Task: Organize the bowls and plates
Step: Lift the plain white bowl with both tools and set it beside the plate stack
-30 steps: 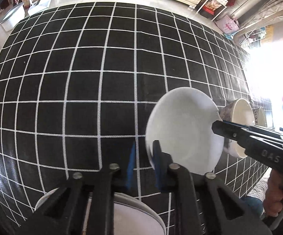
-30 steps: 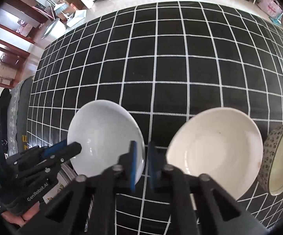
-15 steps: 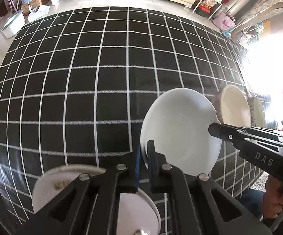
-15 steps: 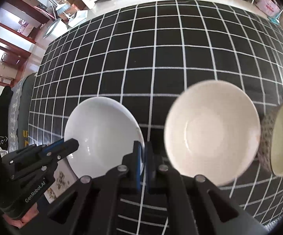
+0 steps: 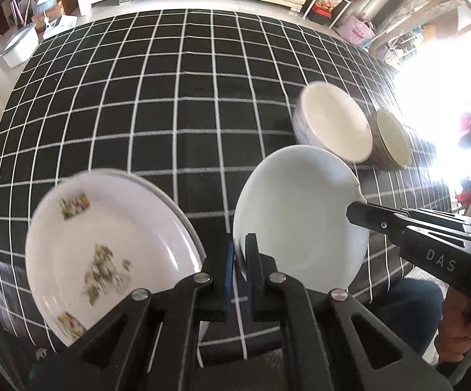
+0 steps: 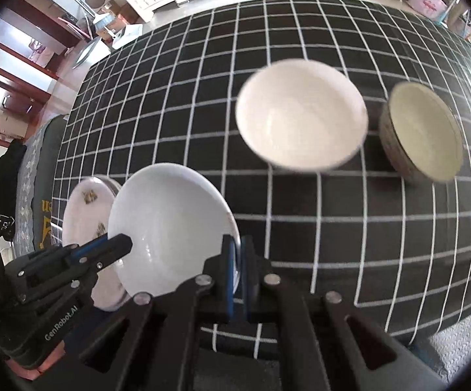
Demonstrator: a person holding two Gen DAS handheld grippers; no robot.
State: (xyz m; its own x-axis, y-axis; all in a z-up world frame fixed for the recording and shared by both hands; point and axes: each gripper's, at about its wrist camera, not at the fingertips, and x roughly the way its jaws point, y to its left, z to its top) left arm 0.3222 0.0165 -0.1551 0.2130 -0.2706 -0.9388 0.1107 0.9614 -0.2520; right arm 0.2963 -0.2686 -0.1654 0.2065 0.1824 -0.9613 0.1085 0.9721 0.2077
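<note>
Left wrist view: your left gripper (image 5: 241,254) has its fingers pinched tight on the near rim of the white bowl (image 5: 297,218); the bowl looks lifted and tipped above the desk (image 5: 157,97).
Right wrist view: your right gripper (image 6: 237,260) has its fingers closed on the other side of the same white bowl (image 6: 170,228); so both hands hold one bowl.
Step in hand: it looks like you are carrying the white bowl; I cannot tell yet where it will go.
Next move: you need a spot for it; maybe the flower plate (image 5: 105,247) just beside it on the left, or the cream bowl (image 6: 300,123) further off; keep both hands level and let go only when it sits flat.
Other dishes: the cream bowl sits beside a speckled bowl (image 6: 421,133); those two are close together, well apart from the plate.
Shapes and feel: the white bowl is round, shallow, smooth and shiny; the plate is wide and flat with little blurry pictures; the desk has a soft black cloth with white squares.
</note>
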